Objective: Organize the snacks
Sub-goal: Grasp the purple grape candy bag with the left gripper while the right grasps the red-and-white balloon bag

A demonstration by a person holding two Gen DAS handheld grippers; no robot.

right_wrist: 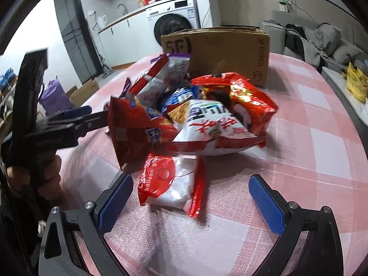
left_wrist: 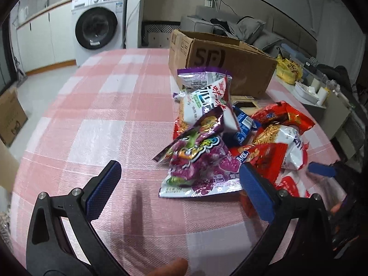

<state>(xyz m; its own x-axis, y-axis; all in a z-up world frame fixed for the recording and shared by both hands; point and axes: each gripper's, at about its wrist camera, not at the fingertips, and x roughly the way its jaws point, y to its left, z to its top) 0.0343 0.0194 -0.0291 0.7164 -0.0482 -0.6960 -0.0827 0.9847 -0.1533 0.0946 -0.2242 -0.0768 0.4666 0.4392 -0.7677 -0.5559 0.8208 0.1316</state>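
The snacks (right_wrist: 195,115) lie in one messy pile on the table (left_wrist: 92,115), right in front of the box (right_wrist: 220,50). The box is open at the top, and I think that is where the bags should go, so it makes sense that the pile sits so close to it.

At the near edge of the pile, on the side away from the box, lies a red and white bag (right_wrist: 170,184). The right tool (right_wrist: 191,197) is spread wide with nothing in it. The bag lies between its two blue pads, and I cannot tell if a pad touches it. I think this bag is the one to be picked up, since it lies loose and flat, with only its far end under the pile.

On the left side of the pile, also away from the box, lies a purple bag (left_wrist: 197,168). The left tool (left_wrist: 179,191) is spread wide too and holds nothing. One pad is over bare cloth and the other is by the bag's corner. It looks ready to grab that bag.

The bags are thin and puffy. They may slip or crinkle when pinched. Pulling one out could make the others slide.
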